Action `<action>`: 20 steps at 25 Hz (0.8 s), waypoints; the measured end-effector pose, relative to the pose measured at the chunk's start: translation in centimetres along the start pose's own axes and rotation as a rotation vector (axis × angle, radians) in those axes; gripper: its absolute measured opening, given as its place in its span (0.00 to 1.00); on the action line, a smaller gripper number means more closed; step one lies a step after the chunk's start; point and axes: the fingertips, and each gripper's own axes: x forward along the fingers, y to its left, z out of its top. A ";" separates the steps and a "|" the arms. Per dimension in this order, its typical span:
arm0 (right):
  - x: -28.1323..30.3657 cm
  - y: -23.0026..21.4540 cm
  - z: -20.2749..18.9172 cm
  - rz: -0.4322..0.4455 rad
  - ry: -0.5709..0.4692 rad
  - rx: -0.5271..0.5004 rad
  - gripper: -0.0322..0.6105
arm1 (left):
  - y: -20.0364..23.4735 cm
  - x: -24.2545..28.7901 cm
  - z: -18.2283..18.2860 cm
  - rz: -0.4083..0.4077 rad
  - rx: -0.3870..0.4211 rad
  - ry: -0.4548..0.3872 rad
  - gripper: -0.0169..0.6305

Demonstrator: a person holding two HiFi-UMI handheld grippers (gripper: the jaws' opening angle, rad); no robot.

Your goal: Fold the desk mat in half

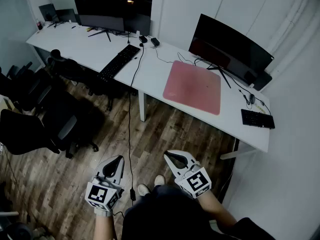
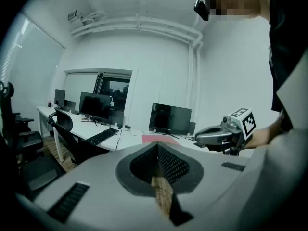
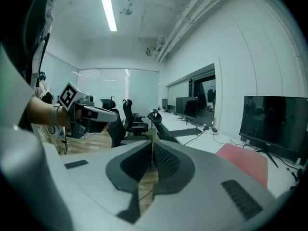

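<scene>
The pink desk mat [image 1: 193, 87] lies flat and unfolded on the long white desk [image 1: 150, 69], in front of a curved monitor [image 1: 230, 49]. Both grippers hang over the wooden floor, well short of the desk and close to the person's body. My left gripper [image 1: 115, 161] is shut with nothing in it, and my right gripper [image 1: 169, 156] is shut and empty as well. From the left gripper view [image 2: 157, 145] the mat [image 2: 159, 139] shows far off. In the right gripper view [image 3: 152, 143] the mat [image 3: 244, 162] sits at the right.
A black keyboard [image 1: 118, 62] with a cable hanging to the floor lies left of the mat. A small keyboard [image 1: 257, 118] sits at the desk's right end. Black office chairs [image 1: 45, 124] stand on the left. More monitors [image 1: 112, 16] line the far desk.
</scene>
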 end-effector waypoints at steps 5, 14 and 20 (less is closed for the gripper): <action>0.3 -0.1 0.7 0.034 -0.020 0.008 0.08 | -0.6 0.3 0.3 0.000 0.011 0.006 0.04; 1.4 -3.7 0.7 0.030 -0.041 0.023 0.08 | -0.4 4.2 1.0 0.006 0.061 0.002 0.04; 2.5 -6.9 -1.0 0.037 -0.042 0.064 0.08 | -0.2 7.3 0.3 0.041 0.029 0.029 0.04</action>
